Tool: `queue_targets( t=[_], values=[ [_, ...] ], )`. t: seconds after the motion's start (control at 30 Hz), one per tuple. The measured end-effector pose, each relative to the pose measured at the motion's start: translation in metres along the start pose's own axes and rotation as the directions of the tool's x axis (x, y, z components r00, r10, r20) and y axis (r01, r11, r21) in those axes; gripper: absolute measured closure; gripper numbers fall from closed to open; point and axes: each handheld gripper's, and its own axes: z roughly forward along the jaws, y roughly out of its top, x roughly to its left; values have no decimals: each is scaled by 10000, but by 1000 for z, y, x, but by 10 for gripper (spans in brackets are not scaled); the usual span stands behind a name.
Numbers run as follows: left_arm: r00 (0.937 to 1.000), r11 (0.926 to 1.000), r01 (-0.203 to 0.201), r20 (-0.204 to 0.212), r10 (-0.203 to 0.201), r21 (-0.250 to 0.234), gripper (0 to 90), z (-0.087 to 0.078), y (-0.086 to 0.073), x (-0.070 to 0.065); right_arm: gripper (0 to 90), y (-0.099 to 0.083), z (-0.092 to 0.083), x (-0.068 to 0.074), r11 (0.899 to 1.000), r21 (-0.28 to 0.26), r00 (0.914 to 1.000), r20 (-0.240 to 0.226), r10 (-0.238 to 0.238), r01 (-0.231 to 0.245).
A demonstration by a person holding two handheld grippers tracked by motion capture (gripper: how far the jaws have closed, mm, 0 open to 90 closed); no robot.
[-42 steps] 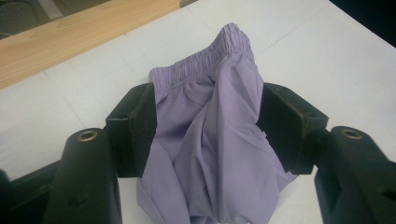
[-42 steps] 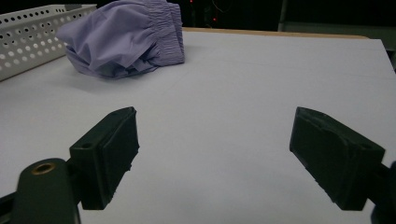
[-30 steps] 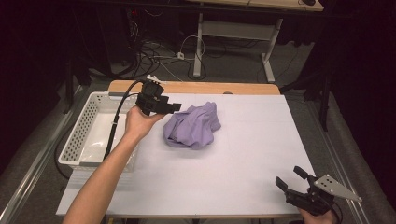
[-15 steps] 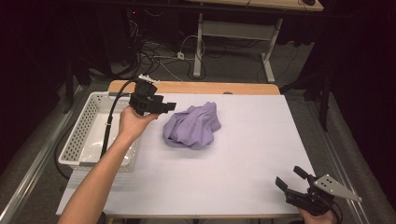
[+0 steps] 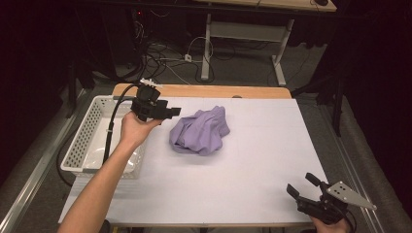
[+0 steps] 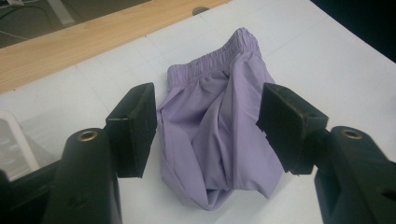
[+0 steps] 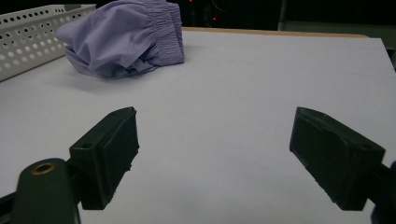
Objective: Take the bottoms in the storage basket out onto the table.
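Soft shorts wait for a pinch

A white basket (image 5: 82, 145) sits at the table's left edge. Just beside it the left gripper (image 5: 171, 112) hovers, jaws apart and empty, aimed at the crumpled lilac shorts (image 5: 200, 131) mid-table. They look light, limp and slippery; the gathered waistband (image 6: 219, 53) seems the firmest hold. The right gripper (image 5: 302, 185) waits near the front right corner, wide open, holding nothing

No readable txt, labels, brands or nos. on anything.
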Motion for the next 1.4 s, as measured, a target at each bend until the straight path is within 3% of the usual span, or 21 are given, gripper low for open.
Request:
queue_targets(
  t=[0.3,0.57,0.83,1.4],
  values=[
    [9999,9998,-157,-36,157,-141,362,-7,-5,-3,163,0,0,0,10000,-29,10000,-49,-44,44],
    [10000,9994,6,-62,-8,-332,362,-14,-13,1,164,0,1,0,10000,-12,10000,-66,-23,23],
    [9993,9986,-136,-369,117,-512,362,-23,-24,-2,164,3,8,0,9999,39,9997,-204,-93,94],
    [9992,9965,104,-368,-135,-834,361,-39,-40,8,164,5,13,-1,9999,46,9993,-351,-156,157]
  ],
)
